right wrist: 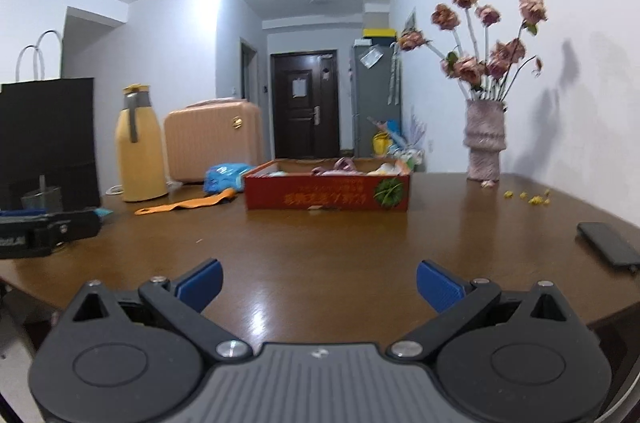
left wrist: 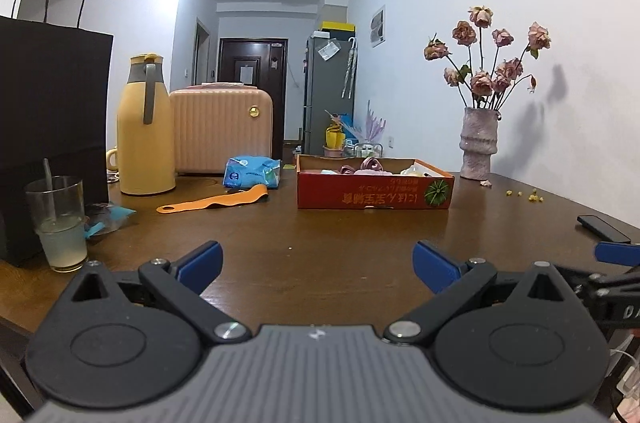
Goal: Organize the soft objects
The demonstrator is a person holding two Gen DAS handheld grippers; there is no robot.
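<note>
1. Both your tools are low over the near part of the brown table [left wrist: 320,223]. Your left gripper [left wrist: 318,265] has its jaws wide apart and holds nothing. Your right gripper [right wrist: 319,281] is the same: jaws wide apart, nothing between them.

2. The soft things are in the red box [left wrist: 374,193] on the far side of the table, well apart from both tools. You can see pink bits [left wrist: 370,165] and a pale yellow bit [left wrist: 414,170] poke up over the rim. The box wall hides the rest, so you cannot tell how many are in there or how neat they are.

3. Some soft things may still be out. An orange strap [left wrist: 214,202] lies flat on the table to the left of the box, and a blue packet [left wrist: 252,173] sits just behind it. If they belong in the box, the job is not done. If not, you look close to the end.

4. The box has its long side facing you, so it runs left to right. Its open top faces up.

5. The strap also runs mostly left to right. Its round end with a hole points left, and its other end is near the box.
</note>
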